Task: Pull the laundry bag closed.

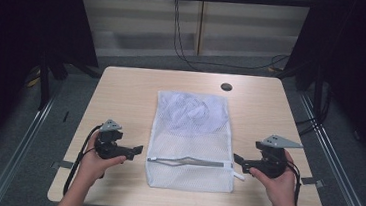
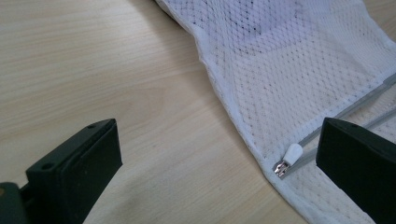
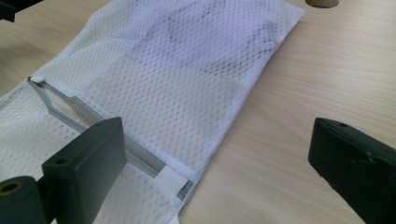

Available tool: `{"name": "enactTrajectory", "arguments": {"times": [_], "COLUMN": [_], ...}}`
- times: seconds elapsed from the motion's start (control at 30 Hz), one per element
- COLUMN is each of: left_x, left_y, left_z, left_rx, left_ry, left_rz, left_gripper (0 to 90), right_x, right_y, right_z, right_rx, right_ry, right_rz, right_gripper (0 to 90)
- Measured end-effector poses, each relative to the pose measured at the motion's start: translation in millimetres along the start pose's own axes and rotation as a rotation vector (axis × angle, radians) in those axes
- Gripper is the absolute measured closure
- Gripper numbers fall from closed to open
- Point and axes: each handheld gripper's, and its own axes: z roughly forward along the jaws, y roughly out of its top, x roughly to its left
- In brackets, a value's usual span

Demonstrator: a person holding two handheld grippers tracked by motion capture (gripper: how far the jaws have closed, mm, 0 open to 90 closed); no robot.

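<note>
A white mesh laundry bag (image 1: 190, 139) lies flat in the middle of the table, with pale blue cloth inside its far half. Its grey zipper (image 1: 188, 160) runs across the near end and gapes a little. The white zipper pull (image 2: 292, 155) sits at the bag's left edge. My left gripper (image 1: 137, 150) rests open just left of the bag, jaws pointing at it; in the left gripper view (image 2: 219, 163) nothing lies between them but table and bag edge. My right gripper (image 1: 237, 160) stands open at the bag's right edge (image 3: 215, 158), over the zipper's end (image 3: 182, 186).
The light wooden table (image 1: 121, 92) has a round dark cable hole (image 1: 226, 87) at the far middle. Bare tabletop lies on both sides of the bag. Black curtains and cables stand beyond the far edge.
</note>
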Motion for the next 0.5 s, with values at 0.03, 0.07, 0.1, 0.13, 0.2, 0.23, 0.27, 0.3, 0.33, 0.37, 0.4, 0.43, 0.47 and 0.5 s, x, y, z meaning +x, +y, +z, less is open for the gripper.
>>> {"name": "enactTrajectory", "arguments": {"times": [0.03,0.07,0.1,0.13,0.2,0.23,0.27,0.3,0.33,0.37,0.4,0.43,0.47,0.5], "left_x": [-1.0,-1.8,-2.5,-3.6,-5.9,-6.9,-7.6,-7.6,-9.2,-10.2,-10.4,-10.7,-10.7,-10.7], "left_y": [0.3,1.0,1.8,2.4,3.5,3.8,4.0,4.0,4.3,4.2,4.3,4.4,4.6,4.6], "left_z": [0.6,0.8,1.0,1.3,2.0,2.3,2.6,2.6,3.0,3.5,3.7,3.8,3.8,3.8], "left_rx": [-0.003,-0.003,-0.003,-0.004,-0.007,-0.005,-0.001,-0.001,0.004,0.004,0.004,0.002,0.002,0.002], "left_ry": [-0.004,-0.003,-0.006,-0.008,-0.013,-0.020,-0.022,-0.022,-0.022,-0.027,-0.029,-0.025,-0.022,-0.022], "left_rz": [0.000,0.005,0.010,0.012,0.011,0.014,0.021,0.021,0.032,0.031,0.034,0.033,0.034,0.034], "left_gripper": [0.0,0.0,0.0,0.0,0.0,0.0,0.0,0.1,0.5,0.6,0.6,0.6,0.6,0.6], "right_x": [1.7,3.0,4.8,6.4,10.8,12.6,14.9,17.3,19.6,21.5,24.6,27.7,31.1,31.1], "right_y": [0.6,0.9,1.3,1.5,1.6,1.6,1.9,2.4,3.3,4.3,5.3,6.0,6.3,6.3], "right_z": [1.1,2.0,2.7,3.4,4.4,4.9,5.0,4.6,4.9,5.2,6.0,7.2,9.7,9.7], "right_rx": [0.000,0.003,0.005,0.008,0.016,0.022,0.021,0.021,0.021,0.019,0.017,0.022,0.032,0.032], "right_ry": [0.000,-0.006,-0.006,-0.002,0.006,0.014,0.016,0.015,0.020,0.026,0.028,0.035,0.049,0.049], "right_rz": [0.002,-0.005,-0.003,-0.010,-0.018,-0.027,-0.030,-0.033,-0.036,-0.040,-0.039,-0.045,-0.045,-0.045], "right_gripper": [4.0,4.2,4.2,4.4,5.1,5.4,5.4,5.4,5.4,5.4,5.4,5.5,5.8,5.8]}}
